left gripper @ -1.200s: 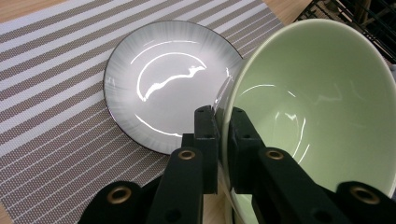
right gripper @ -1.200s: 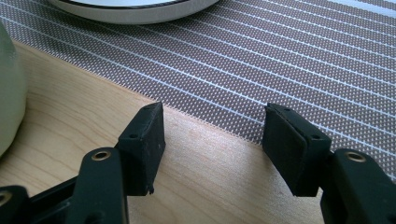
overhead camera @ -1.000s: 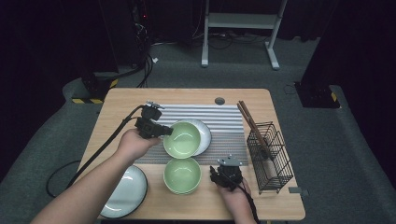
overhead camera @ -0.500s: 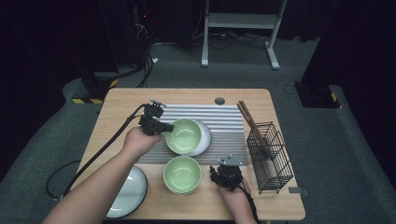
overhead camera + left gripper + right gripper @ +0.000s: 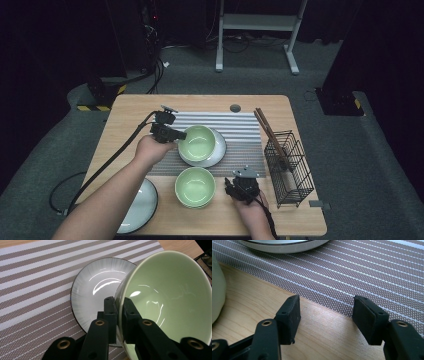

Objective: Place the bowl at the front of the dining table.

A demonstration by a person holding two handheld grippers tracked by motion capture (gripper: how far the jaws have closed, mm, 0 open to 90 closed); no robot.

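Gripping the rim of a green bowl (image 5: pixel 170 305), the left gripper (image 5: pixel 117 302) has its two black jaws pinched on the bowl's wall, one inside and one outside. The left gripper view shows this pinch up close, with the bowl tilted above a white plate (image 5: pixel 97 290); whether bowl and plate touch cannot be told. From the high view the same bowl (image 5: pixel 197 142) sits over that plate (image 5: pixel 217 157) on a striped mat (image 5: pixel 240 125), and the left gripper (image 5: pixel 172 134) reaches in from the bowl's left side.

The right gripper (image 5: pixel 325 312) holds nothing, its jaws spread wide over bare wood right at the mat's near edge (image 5: pixel 367 285). The right gripper view also catches the plate's underside rim (image 5: pixel 284 247) at the top and a curve of a second green bowl (image 5: pixel 217 287) at far left. In the high view this gripper (image 5: pixel 240 187) rests just right of that second bowl (image 5: pixel 195 186).

Counted from above: two green bowls, two plates, the second plate (image 5: pixel 142 207) at the table's near left corner, one wire basket (image 5: pixel 292 165) at the right edge, and dark chopsticks (image 5: pixel 267 130) leaning by it.

Open wood lies along the table's (image 5: pixel 130 107) far edge and left side. The near edge is crowded by both forearms.
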